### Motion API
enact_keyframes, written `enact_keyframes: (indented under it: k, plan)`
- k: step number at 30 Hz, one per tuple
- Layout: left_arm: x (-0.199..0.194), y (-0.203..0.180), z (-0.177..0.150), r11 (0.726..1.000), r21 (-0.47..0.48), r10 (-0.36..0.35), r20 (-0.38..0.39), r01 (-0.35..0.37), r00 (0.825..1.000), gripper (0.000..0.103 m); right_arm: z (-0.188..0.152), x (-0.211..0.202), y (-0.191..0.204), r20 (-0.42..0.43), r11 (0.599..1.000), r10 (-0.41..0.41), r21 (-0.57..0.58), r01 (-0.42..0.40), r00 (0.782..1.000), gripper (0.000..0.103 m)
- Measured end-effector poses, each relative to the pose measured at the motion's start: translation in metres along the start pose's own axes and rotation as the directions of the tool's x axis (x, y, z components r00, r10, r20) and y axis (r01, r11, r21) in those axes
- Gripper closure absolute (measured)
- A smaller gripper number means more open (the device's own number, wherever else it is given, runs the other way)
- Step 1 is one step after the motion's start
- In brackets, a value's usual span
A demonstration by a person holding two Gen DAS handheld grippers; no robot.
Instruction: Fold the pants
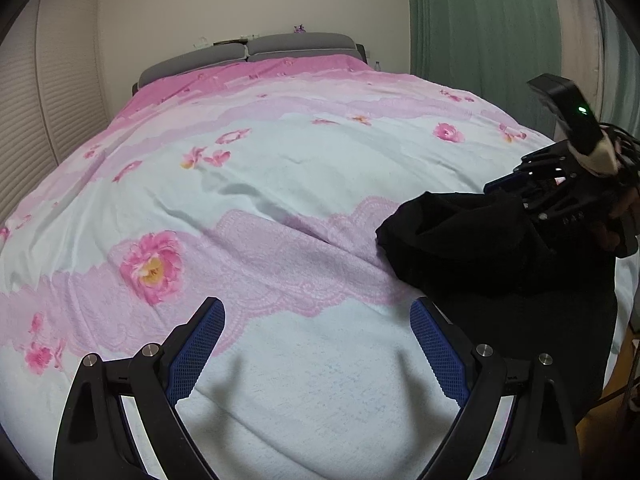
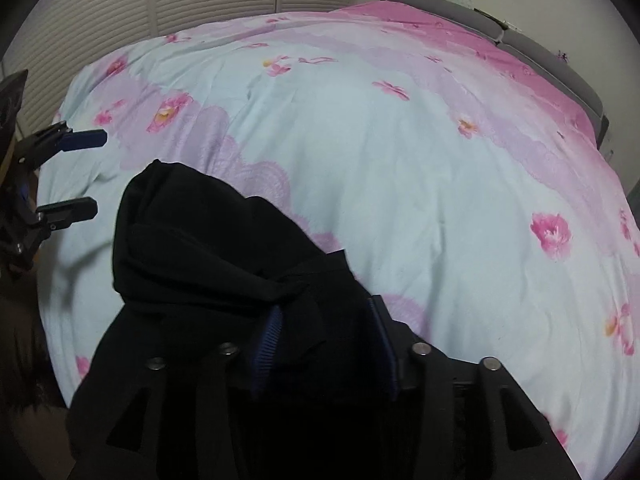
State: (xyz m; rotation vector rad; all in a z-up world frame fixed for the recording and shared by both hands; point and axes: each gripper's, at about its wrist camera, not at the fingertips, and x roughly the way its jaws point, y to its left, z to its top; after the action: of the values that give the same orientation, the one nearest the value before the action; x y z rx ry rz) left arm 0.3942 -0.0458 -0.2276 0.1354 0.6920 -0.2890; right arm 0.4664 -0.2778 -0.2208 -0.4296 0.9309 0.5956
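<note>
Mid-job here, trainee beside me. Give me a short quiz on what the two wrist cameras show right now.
1. True or false: the left gripper is clamped on the black pants.
2. What do the pants lie on? A) the floral bedspread B) a wooden table C) a chair
3. Fill in: bunched between the spread fingers of the right gripper are the black ____.

Key: 1 false, its jaws stand open and empty over the bedspread, apart from the pants. 2 A. 3 pants.
</note>
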Motion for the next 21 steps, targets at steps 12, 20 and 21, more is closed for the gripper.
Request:
enact_keyframes:
  k: [12, 20, 21]
  plan:
    - [0.002, -0.001, 0.002, 1.000, -0.002, 0.002, -0.002, -0.002, 1.000, 0.008, 0.014, 0.018, 0.002, -0.061, 0.988, 0.155, -0.002, -0.155, 0.986, 0.093]
    - [-0.008, -0.013, 0.022, 1.000, 0.012, -0.015, 0.047, 0.014, 0.999, 0.008, 0.009, -0.043, -0.024, 0.052, 0.988, 0.061, 0.136, -0.067, 0.997, 0.094]
    - [-0.009, -0.018, 0.026, 1.000, 0.019, -0.021, 0.058, 0.020, 0.998, 0.008, 0.007, -0.055, -0.032, 0.070, 0.984, 0.025, 0.176, -0.037, 0.997, 0.094]
